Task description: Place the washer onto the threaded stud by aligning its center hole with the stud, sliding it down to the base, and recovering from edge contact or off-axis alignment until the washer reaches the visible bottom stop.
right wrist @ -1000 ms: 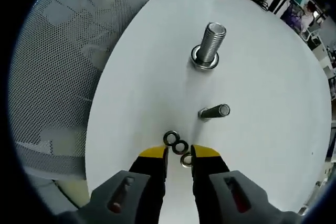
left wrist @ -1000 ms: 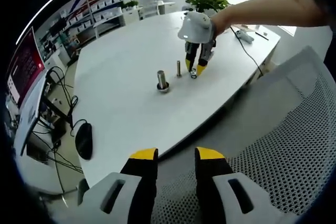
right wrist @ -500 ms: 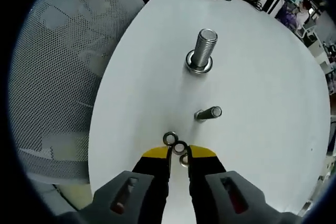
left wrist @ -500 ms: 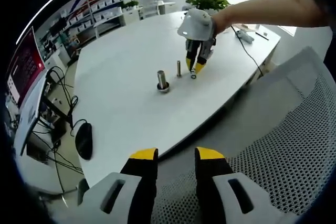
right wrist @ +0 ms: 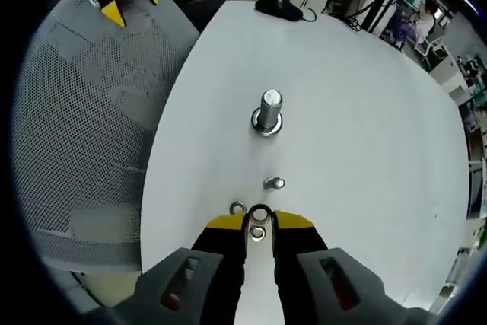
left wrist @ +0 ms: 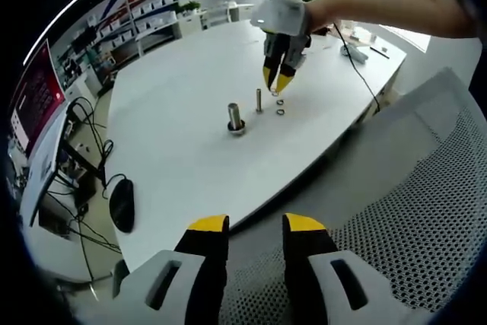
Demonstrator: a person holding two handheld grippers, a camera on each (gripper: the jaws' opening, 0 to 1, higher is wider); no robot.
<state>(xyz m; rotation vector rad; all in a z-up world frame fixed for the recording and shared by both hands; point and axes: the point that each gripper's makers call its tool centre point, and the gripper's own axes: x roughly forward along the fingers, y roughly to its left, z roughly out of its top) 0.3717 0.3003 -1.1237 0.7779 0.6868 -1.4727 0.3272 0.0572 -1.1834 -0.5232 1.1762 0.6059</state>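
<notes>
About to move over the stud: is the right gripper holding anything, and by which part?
Right gripper holds a washer edge-on by its rim, lifted off the table.

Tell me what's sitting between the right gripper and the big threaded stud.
In the right gripper view, the small stud stands between the right gripper and the large threaded stud.

The person's bare forearm [left wrist: 380, 11] is reaching in from the right, holding the right gripper [left wrist: 277, 80] pointing down above the table with its jaws nearly closed, pinching a washer [right wrist: 259, 215] between the tips, while the left gripper [left wrist: 256, 224] is hovering low with its jaws apart.
</notes>
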